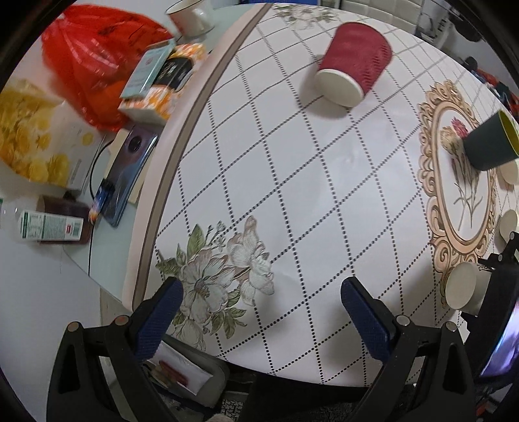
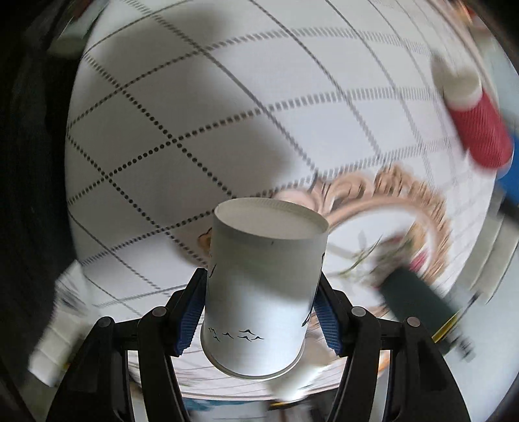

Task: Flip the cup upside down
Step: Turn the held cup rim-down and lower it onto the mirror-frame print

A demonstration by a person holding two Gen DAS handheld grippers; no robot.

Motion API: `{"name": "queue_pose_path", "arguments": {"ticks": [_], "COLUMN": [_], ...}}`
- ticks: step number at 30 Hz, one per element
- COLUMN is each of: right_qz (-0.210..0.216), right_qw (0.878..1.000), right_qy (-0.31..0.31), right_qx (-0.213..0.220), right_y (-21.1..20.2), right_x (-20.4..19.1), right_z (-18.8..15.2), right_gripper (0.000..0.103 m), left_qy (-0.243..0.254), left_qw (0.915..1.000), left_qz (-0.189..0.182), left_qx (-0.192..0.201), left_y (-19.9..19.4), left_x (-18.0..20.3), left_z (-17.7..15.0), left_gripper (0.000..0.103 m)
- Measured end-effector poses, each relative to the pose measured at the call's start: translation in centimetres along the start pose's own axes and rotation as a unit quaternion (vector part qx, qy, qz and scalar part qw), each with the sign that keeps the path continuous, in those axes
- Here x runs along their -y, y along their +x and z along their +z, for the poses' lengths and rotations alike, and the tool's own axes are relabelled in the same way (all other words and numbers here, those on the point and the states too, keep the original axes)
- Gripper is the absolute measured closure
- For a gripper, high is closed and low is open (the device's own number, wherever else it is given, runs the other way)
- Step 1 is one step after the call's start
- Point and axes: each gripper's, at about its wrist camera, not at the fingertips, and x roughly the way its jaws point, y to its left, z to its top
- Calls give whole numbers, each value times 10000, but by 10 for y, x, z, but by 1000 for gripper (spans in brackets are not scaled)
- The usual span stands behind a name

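Note:
My right gripper (image 2: 259,311) is shut on a white paper cup (image 2: 259,292) with small bird drawings. It holds the cup off the table, base pointing away and rim toward the camera. The same cup (image 1: 464,289) shows at the right edge of the left wrist view, held by the right gripper's black frame. My left gripper (image 1: 259,311) is open and empty above the tablecloth (image 1: 292,194). A red ribbed cup (image 1: 356,61) stands base up at the far side; it also shows in the right wrist view (image 2: 480,130).
A dark green cup (image 1: 489,142) lies tilted at the right, with white cups (image 1: 509,224) near it. Left of the table's rim lie a phone (image 1: 129,175), boxes (image 1: 162,84), a red bag (image 1: 94,61) and a mug (image 1: 191,16).

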Motion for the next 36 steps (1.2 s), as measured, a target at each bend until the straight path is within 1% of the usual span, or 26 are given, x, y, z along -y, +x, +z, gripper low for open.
{"name": "queue_pose_path", "arguments": {"ticks": [3, 5, 7, 11, 14, 18, 19, 22, 23, 27, 28, 31, 32, 34, 36], "right_qz": [498, 741, 1038, 1433, 1780, 2239, 2292, 2532, 2566, 2723, 2775, 2854, 2877, 2871, 2874], "right_qw": [9953, 9900, 9819, 9649, 9482, 9212, 9171, 8981, 8942, 8769, 8728, 8660, 8637, 8612, 8577], "right_qy": [813, 1180, 1562, 2165, 2587, 3118, 3197, 3529, 3603, 3899, 3954, 4050, 4085, 4143, 4217], "right_qx": [-158, -214, -271, -392, -478, -630, -651, -683, -687, -705, -705, -677, -665, -655, -628], "right_y": [9, 13, 19, 29, 40, 57, 61, 75, 78, 95, 99, 105, 110, 113, 117], "right_x": [11, 15, 19, 20, 23, 22, 22, 23, 25, 43, 58, 72, 78, 88, 95], "right_z": [-10, -16, -24, -37, -48, -63, -69, -84, -87, -102, -100, -103, -106, -110, -115], "right_gripper": [38, 38, 38, 38, 38, 38, 38, 38, 37, 37, 37, 35, 30, 25, 25], "left_qy": [106, 182, 275, 397, 493, 593, 608, 643, 652, 676, 679, 669, 666, 675, 680], "left_qw": [9999, 9998, 9996, 9992, 9987, 9982, 9981, 9979, 9979, 9977, 9977, 9978, 9978, 9977, 9977], "left_qz": [-26, -31, -34, -32, -22, -4, -2, 6, 8, 21, 23, 28, 29, 34, 42], "left_qx": [31, 47, 64, 82, 81, 78, 75, 66, 59, 40, 34, 16, 16, 21, 21], "left_y": [-1, -2, -3, -3, -3, -3, -2, -2, -2, -1, 0, 1, 0, 0, -1], "left_x": [7, 11, 17, 26, 33, 41, 43, 48, 49, 53, 53, 55, 55, 56, 57], "left_z": [1, 2, 2, 0, -1, -3, -4, -5, -6, -8, -9, -10, -11, -12, -12], "left_gripper": [3, 3, 3, 3, 3, 3, 3, 3, 3, 3, 3, 3, 3, 3, 3]}}
